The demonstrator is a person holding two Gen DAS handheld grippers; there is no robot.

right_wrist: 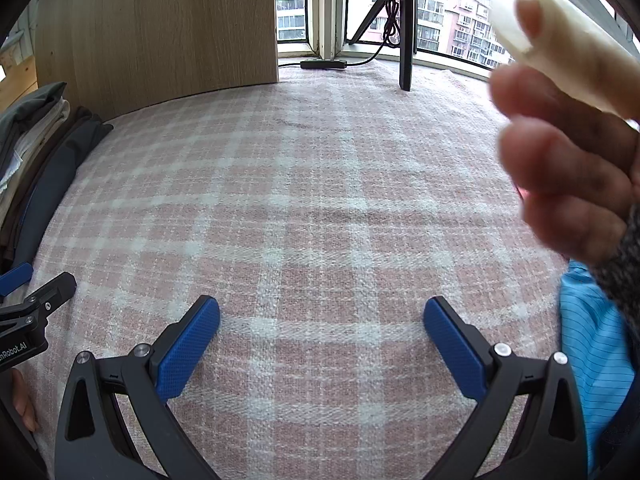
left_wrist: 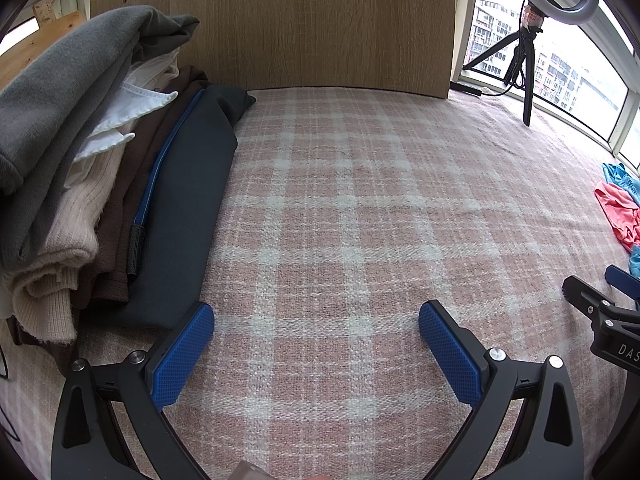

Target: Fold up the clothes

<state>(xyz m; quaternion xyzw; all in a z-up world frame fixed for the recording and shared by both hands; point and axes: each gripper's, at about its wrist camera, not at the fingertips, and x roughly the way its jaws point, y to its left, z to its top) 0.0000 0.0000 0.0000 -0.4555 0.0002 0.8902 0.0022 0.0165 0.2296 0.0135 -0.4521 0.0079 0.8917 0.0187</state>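
Clothes folded in a stack [left_wrist: 80, 168] at the left edge of the pink plaid blanket [left_wrist: 340, 200], wooden board [left_wrist: 272, 20] behind, left gripper [left_wrist: 316, 322] spread wide and empty, right gripper [right_wrist: 322, 314] likewise, pink and blue garments [left_wrist: 618, 208] crumpled far right, blurred hand [right_wrist: 568, 152] holding something white.

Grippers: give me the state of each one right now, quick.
Left gripper: open, holding nothing, over the blanket.
Right gripper: open, holding nothing, over the same blanket.
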